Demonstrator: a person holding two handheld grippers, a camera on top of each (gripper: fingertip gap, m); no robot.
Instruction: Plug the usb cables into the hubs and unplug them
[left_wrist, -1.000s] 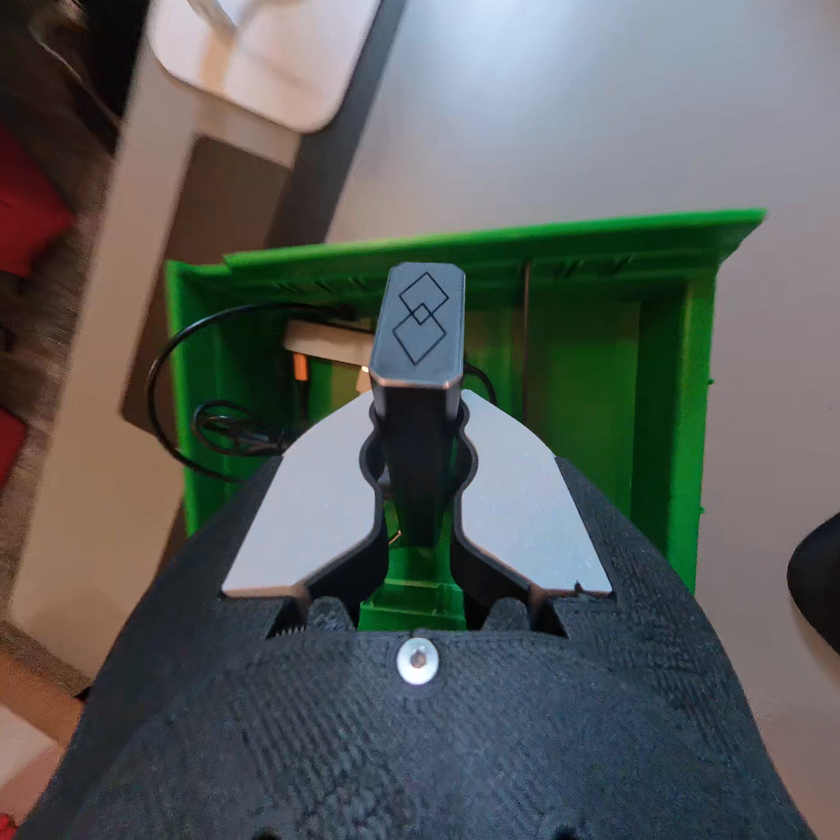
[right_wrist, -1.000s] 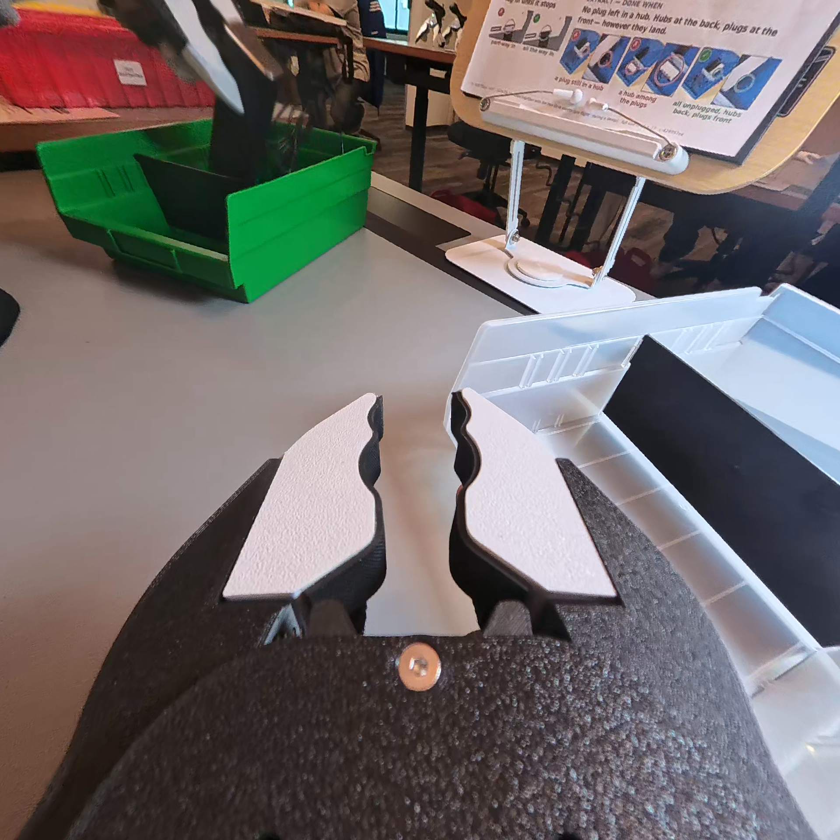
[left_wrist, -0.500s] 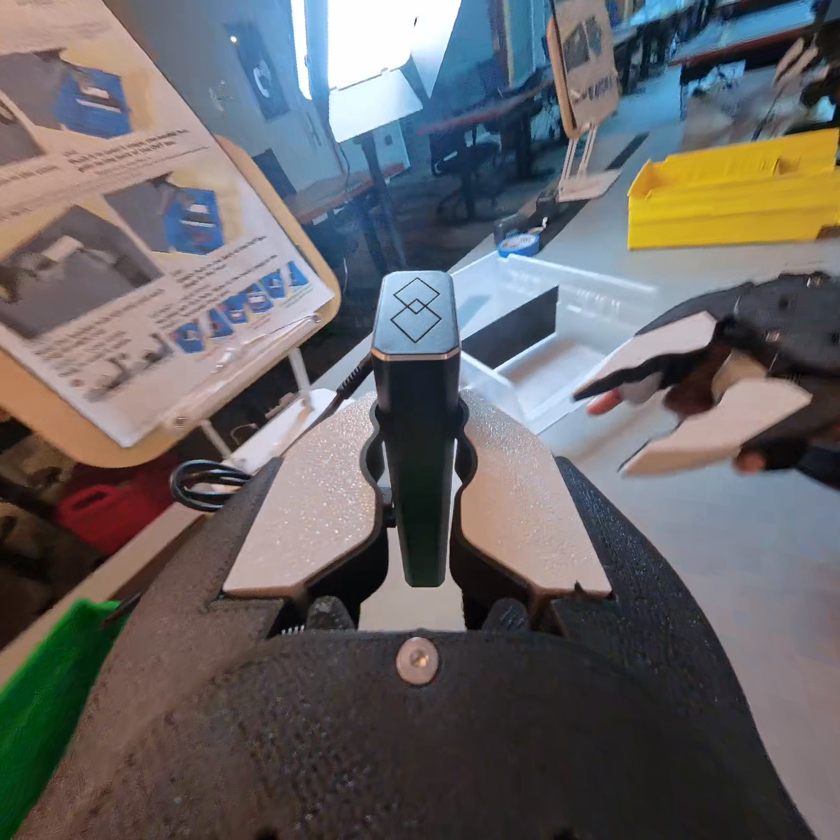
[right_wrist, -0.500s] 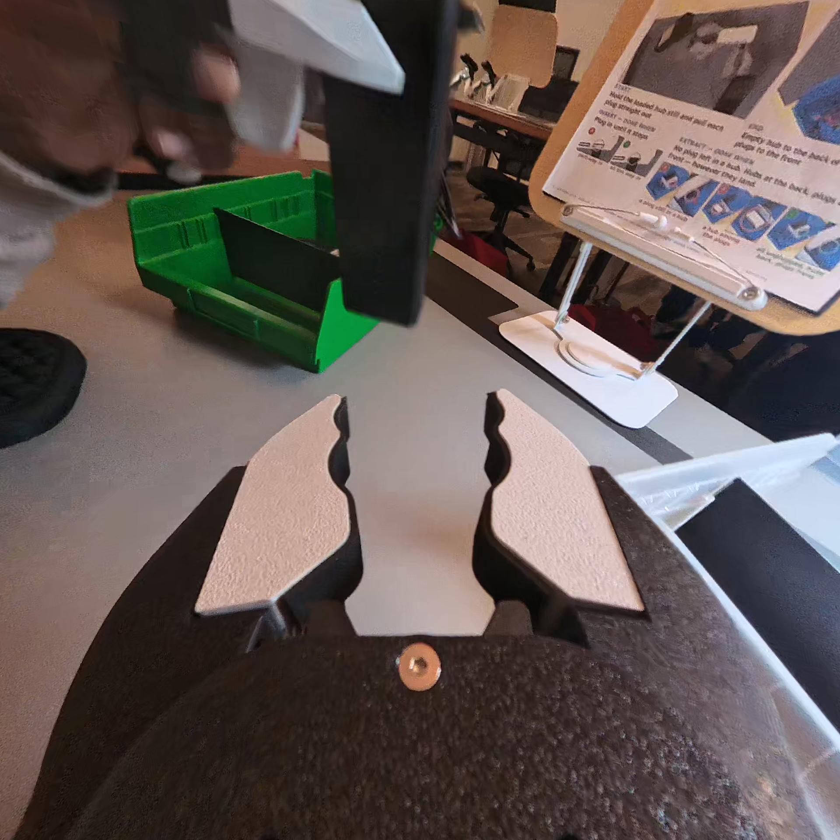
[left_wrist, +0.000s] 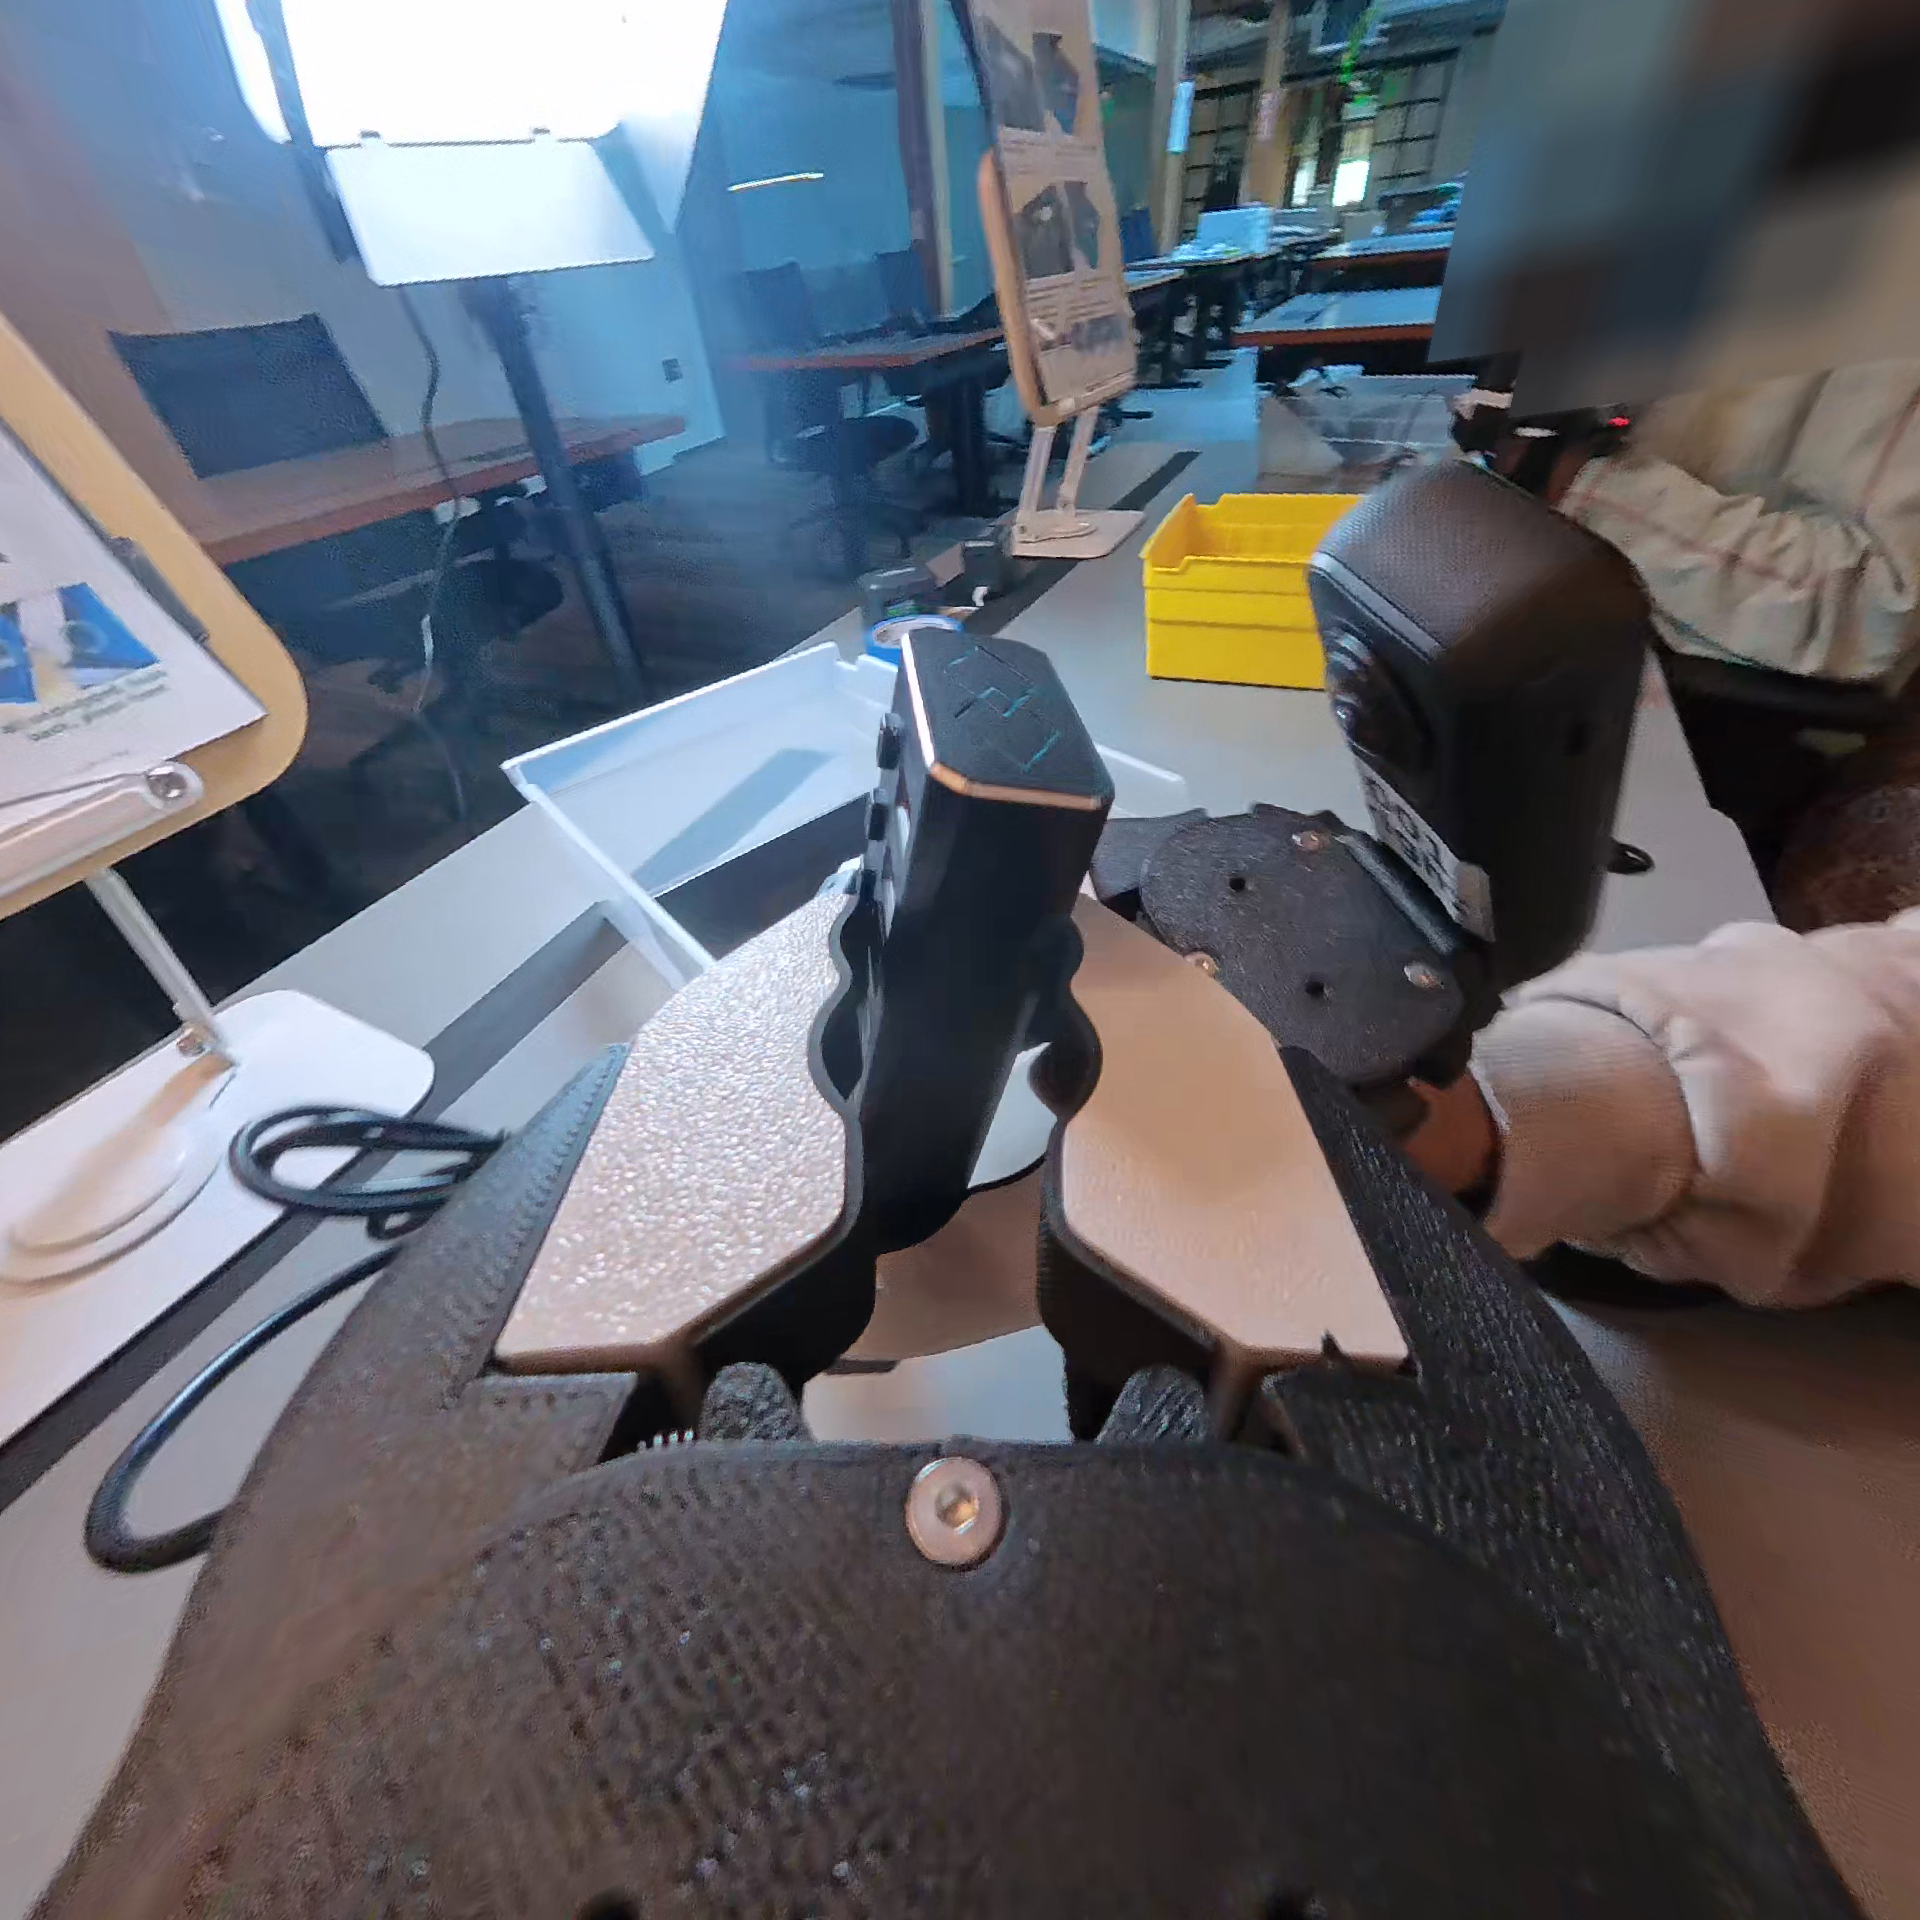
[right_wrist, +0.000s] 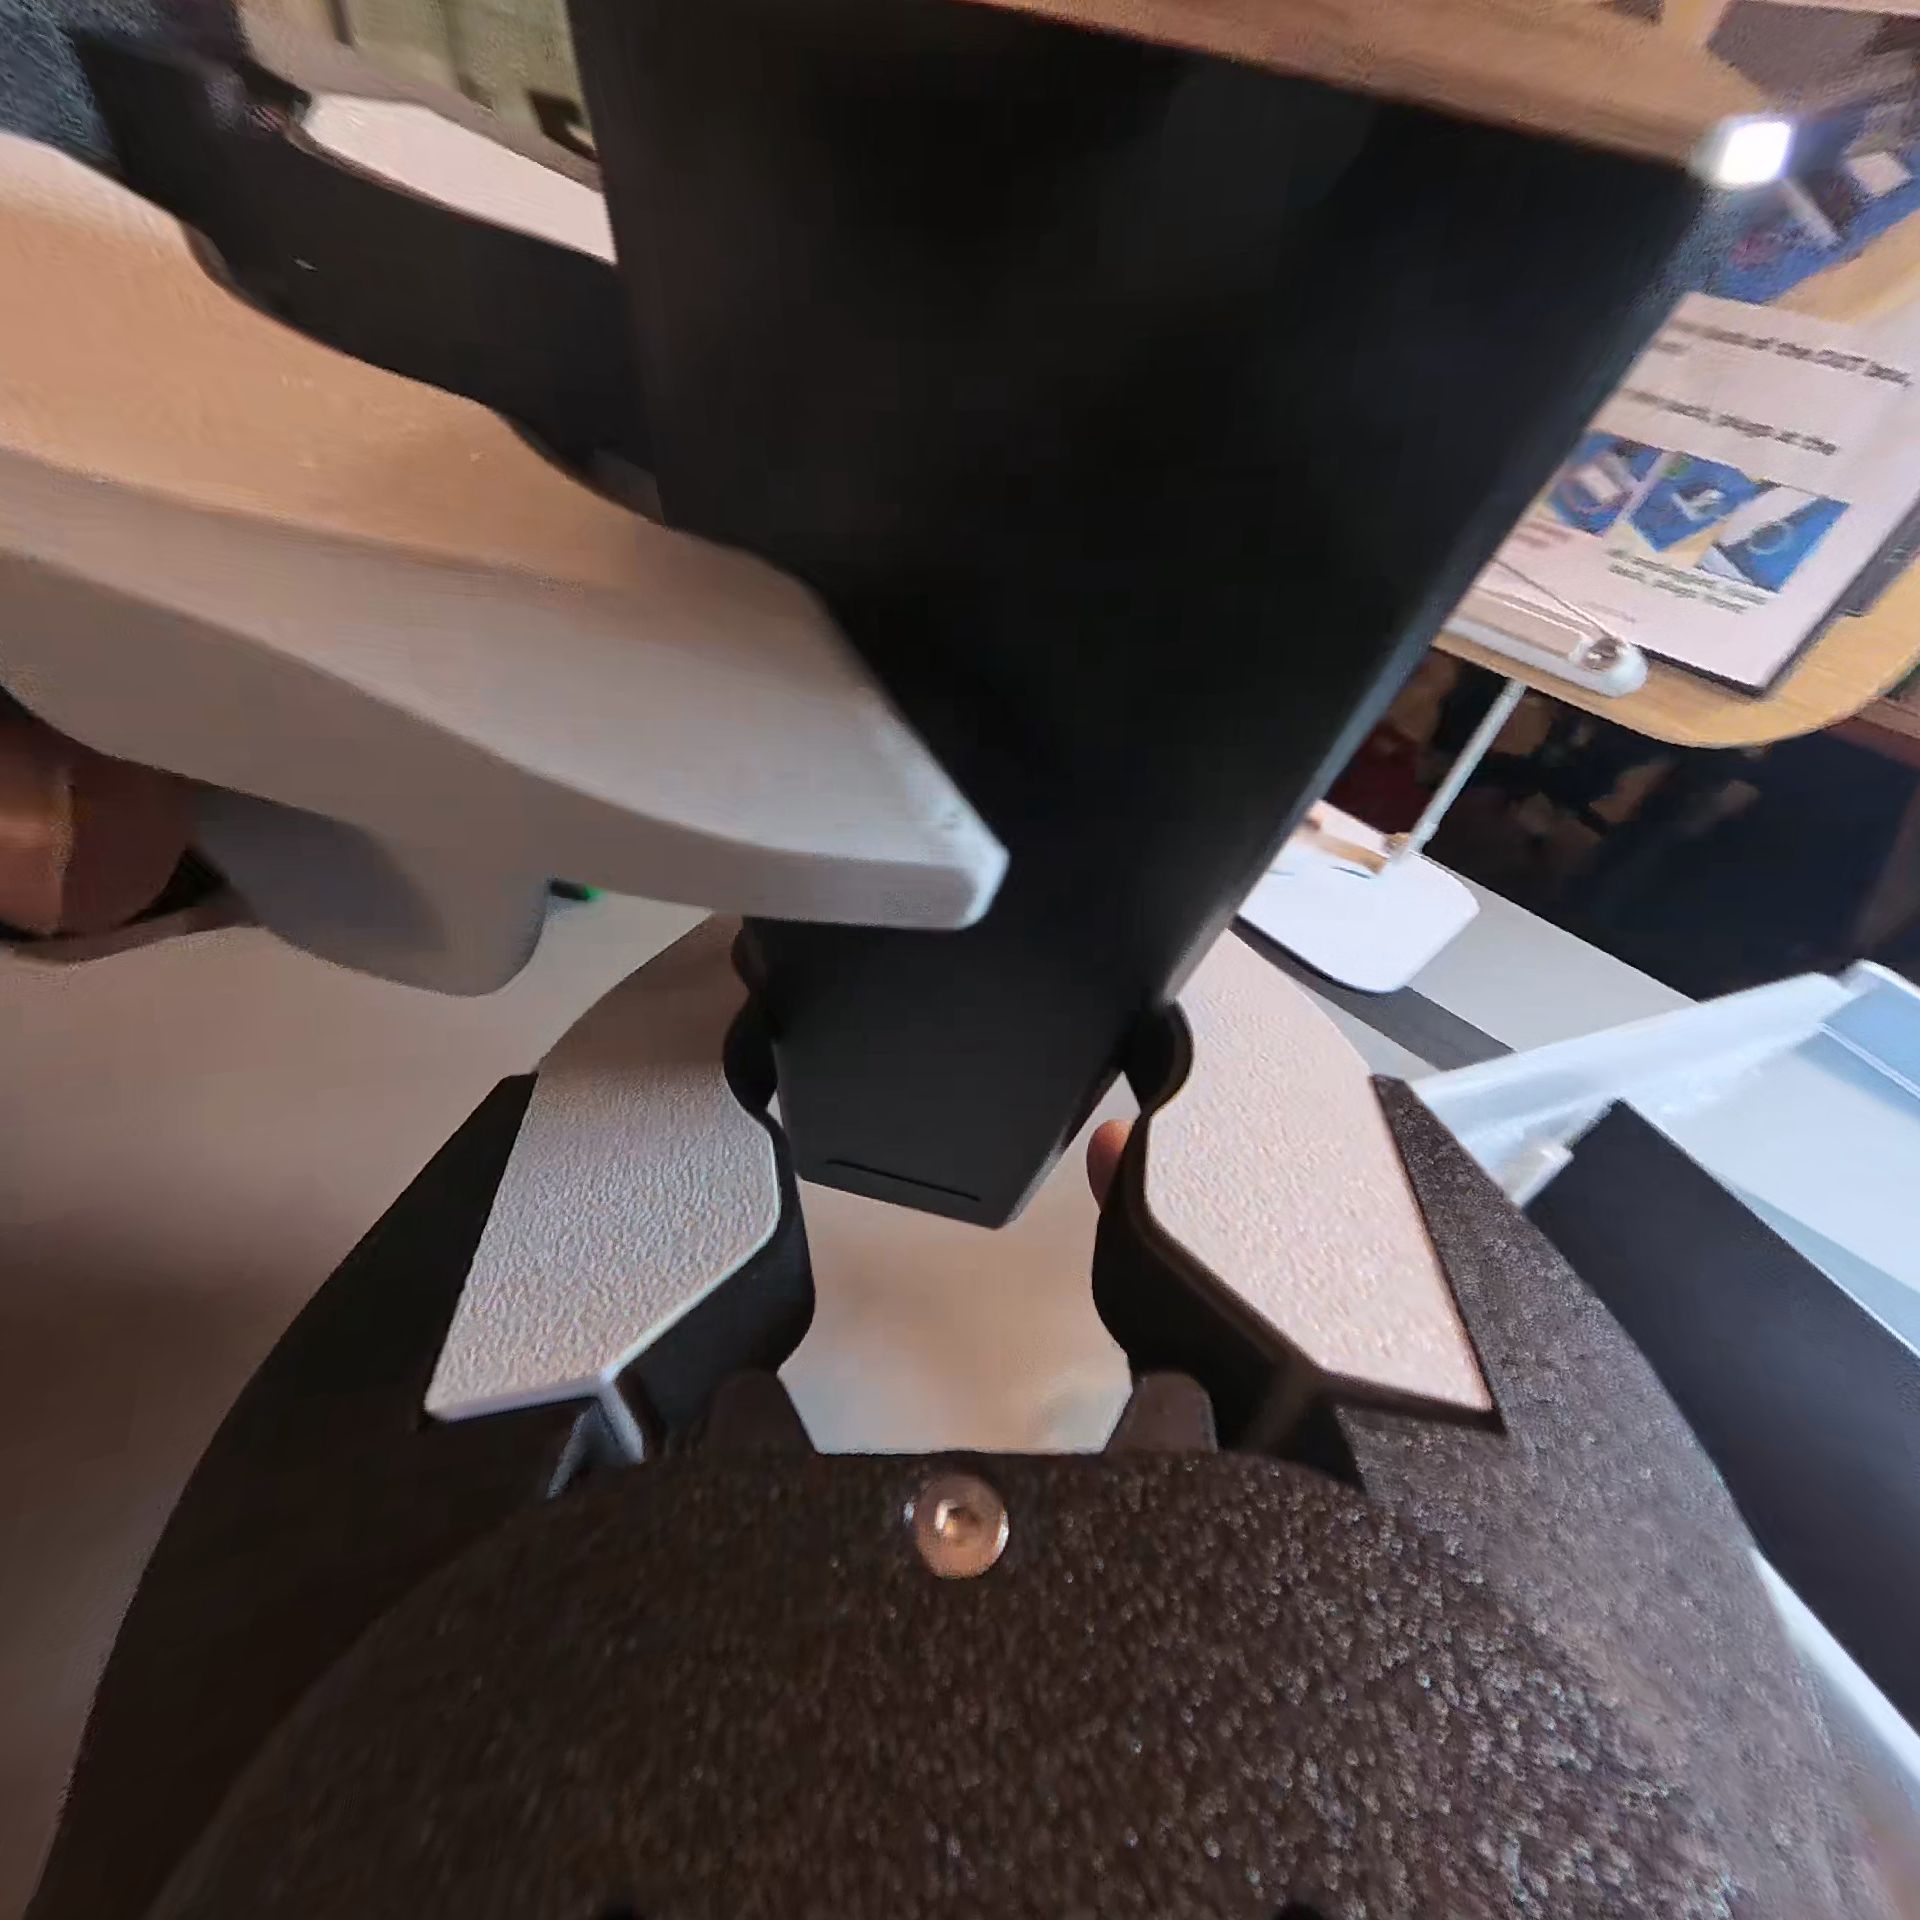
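Note:
My left gripper (left_wrist: 961, 940) is shut on a black USB hub (left_wrist: 977, 935) and holds it upright, slightly tilted, above the grey table. The hub's black cable (left_wrist: 343, 1153) trails left in a coil over a white stand base. In the right wrist view the hub (right_wrist: 1039, 520) fills the upper middle. Its lower end sits between the fingers of my right gripper (right_wrist: 956, 1039), whose jaws are spread around it at about its width. A finger of the left gripper (right_wrist: 623, 727) crosses from the left. The right gripper's body (left_wrist: 1299, 935) shows just behind the hub.
A white tray (left_wrist: 727, 769) with a black divider lies behind the hub, at the right in the right wrist view (right_wrist: 1662, 1091). An instruction board on a white stand (left_wrist: 125, 1122) is at the left. Yellow bins (left_wrist: 1226, 592) sit farther back. A person's sleeve (left_wrist: 1714, 1091) is at the right. Left tips to right tips: about 7 cm.
My left gripper lifted the hub out of the green bin and carried it right. My right gripper opened wider and came up to the hub, so its lower end now sits between the fingers.

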